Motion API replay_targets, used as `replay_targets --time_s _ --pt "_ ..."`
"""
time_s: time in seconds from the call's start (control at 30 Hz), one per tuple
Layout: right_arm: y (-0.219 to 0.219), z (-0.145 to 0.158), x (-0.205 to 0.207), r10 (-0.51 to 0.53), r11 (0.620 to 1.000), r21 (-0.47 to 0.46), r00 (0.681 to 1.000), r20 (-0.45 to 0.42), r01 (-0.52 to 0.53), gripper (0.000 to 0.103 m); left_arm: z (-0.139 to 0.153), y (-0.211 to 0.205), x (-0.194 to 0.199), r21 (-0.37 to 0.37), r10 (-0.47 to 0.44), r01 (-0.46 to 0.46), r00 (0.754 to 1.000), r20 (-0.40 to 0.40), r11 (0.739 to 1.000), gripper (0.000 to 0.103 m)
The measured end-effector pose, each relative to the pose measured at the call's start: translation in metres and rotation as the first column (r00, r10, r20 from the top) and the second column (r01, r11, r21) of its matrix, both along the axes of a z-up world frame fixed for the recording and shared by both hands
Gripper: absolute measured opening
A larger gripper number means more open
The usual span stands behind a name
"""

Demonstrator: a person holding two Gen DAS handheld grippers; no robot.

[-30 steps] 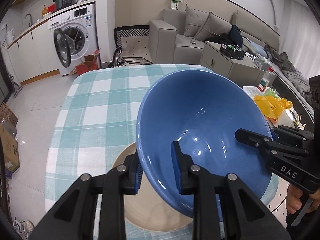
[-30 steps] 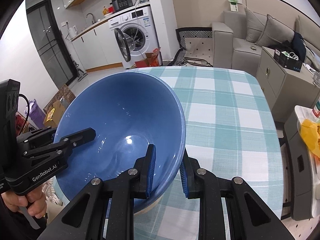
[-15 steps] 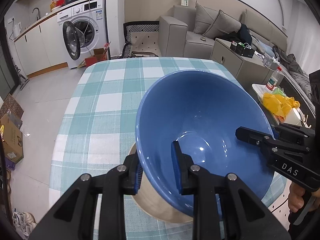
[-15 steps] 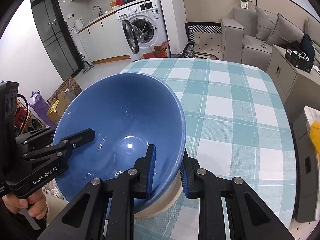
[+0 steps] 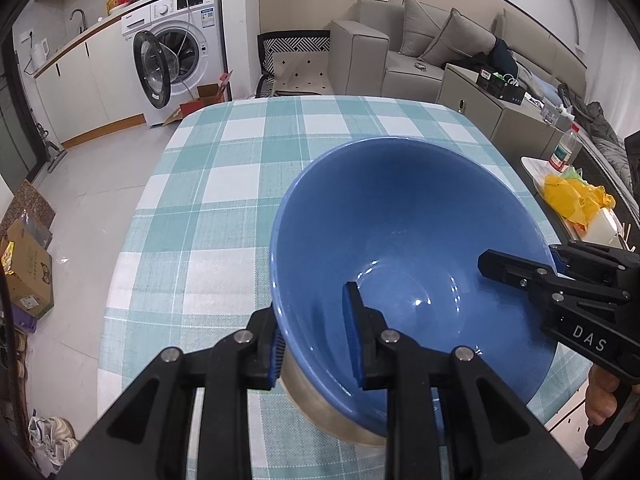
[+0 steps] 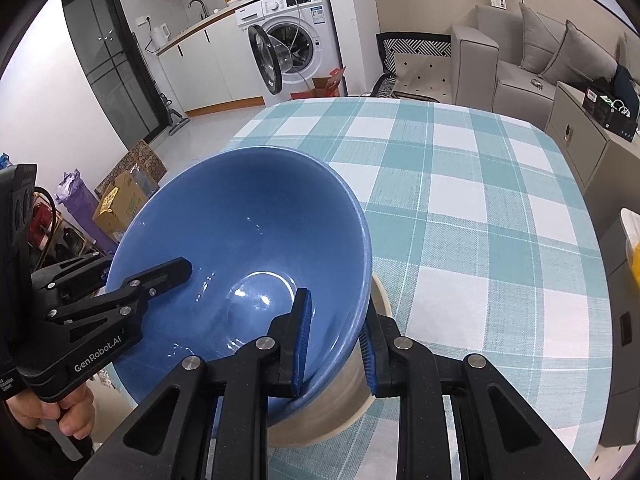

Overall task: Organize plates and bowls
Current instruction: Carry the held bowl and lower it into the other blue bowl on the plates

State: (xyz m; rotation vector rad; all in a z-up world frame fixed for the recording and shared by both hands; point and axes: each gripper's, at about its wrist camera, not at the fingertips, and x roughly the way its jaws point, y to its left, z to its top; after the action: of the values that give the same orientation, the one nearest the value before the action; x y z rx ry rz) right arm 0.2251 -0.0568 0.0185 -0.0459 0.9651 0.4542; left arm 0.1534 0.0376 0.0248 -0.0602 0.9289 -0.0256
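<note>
A large blue bowl (image 5: 404, 240) is held by both grippers, one on each side of its rim. My left gripper (image 5: 316, 340) is shut on the bowl's left rim, one finger inside and one outside. My right gripper (image 6: 334, 340) is shut on the bowl's right rim (image 6: 362, 248) the same way. Each gripper shows in the other's view, the right one (image 5: 516, 270) and the left one (image 6: 156, 276). The bowl sits low in a beige bowl (image 6: 356, 404) beneath it, which peeks out under it in the left wrist view (image 5: 320, 396) too.
The table has a teal and white checked cloth (image 5: 240, 184) that stretches away behind the bowls. A washing machine (image 5: 176, 56) with its door open, a grey sofa (image 5: 420, 56) and a side cabinet (image 5: 500, 108) stand beyond the table. Cardboard boxes (image 5: 28, 264) lie on the floor at left.
Both grippers have lowered the blue bowl into the beige bowl. More of the table's far side shows above the rim now.
</note>
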Motion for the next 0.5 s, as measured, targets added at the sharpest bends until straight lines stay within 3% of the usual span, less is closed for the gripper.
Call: replay_targets --time_s 0.5 --pt "0.003 -0.016 0.008 -0.013 1.000 -0.006 1.000 -0.004 0.013 0.023 -0.014 -0.003 0.012 0.030 0.004 -0.004 1.000 -0.002 1.000 0.024"
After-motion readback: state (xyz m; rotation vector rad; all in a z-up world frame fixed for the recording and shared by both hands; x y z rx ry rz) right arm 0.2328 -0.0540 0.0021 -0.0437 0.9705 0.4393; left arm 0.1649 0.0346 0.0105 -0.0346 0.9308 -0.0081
